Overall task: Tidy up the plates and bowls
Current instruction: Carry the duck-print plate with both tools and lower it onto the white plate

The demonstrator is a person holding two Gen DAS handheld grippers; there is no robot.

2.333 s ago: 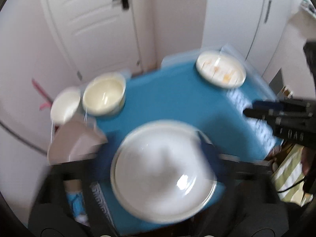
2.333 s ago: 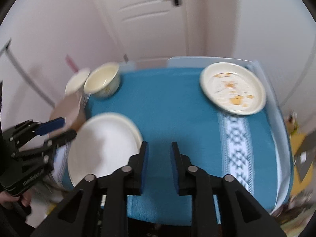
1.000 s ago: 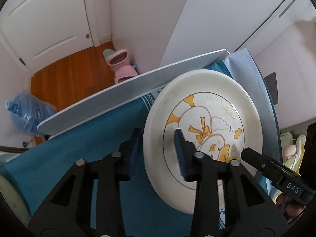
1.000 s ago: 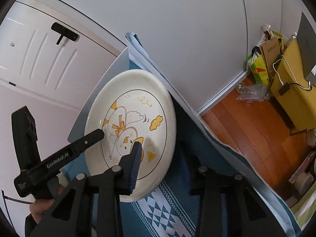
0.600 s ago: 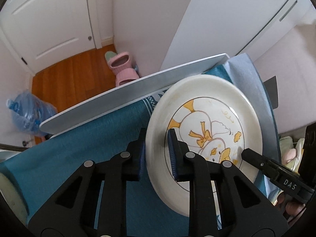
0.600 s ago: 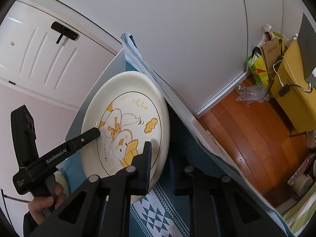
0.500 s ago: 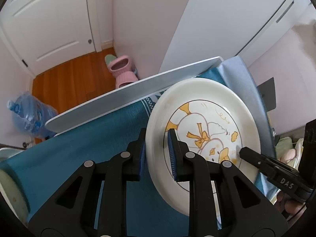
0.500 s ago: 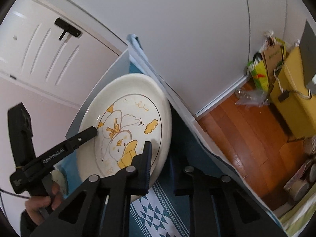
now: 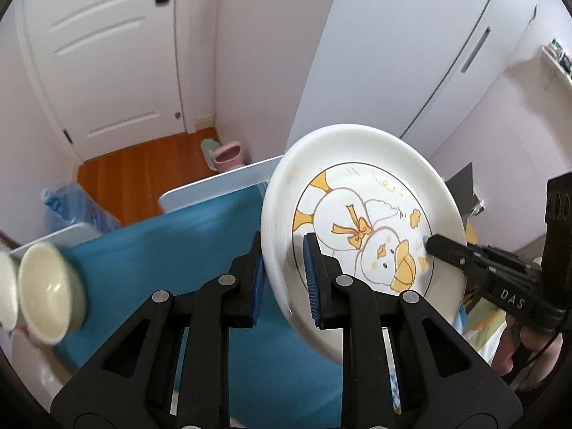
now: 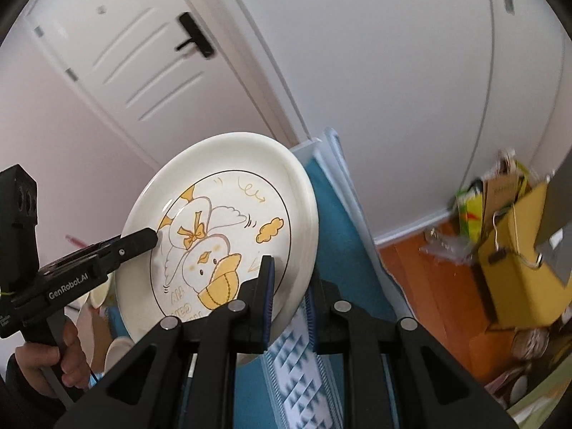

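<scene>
**Observer:** What are you holding right now?

**Operator:** I am gripping one round white ceramic plate with a yellow duck drawing [image 9: 361, 214] from both sides. My left gripper [image 9: 282, 271] is clamped on its rim at lower centre of the left wrist view, and my right gripper [image 10: 287, 296] is pinching the opposite rim at lower centre of the right wrist view. The plate is hanging tilted in the air above the teal tablecloth [image 9: 171, 236].

**Observer:** How are you planning to carry it well?

**Operator:** I am judging that both hands need to be travelling together, so neither clamp is twisting the rim or sliding off the glaze. I would be levelling it before lowering it, and easing the clamps off only once it is resting on something.

**Observer:** And what are you counting on the table?

**Operator:** I am seeing one duck plate, and at the left edge of the left wrist view one cream bowl [image 9: 46, 296], blurred, with the rim of a second white bowl [image 9: 5, 293] just beside it. Other dishes are not showing clearly, so I cannot tell the full count.
</scene>
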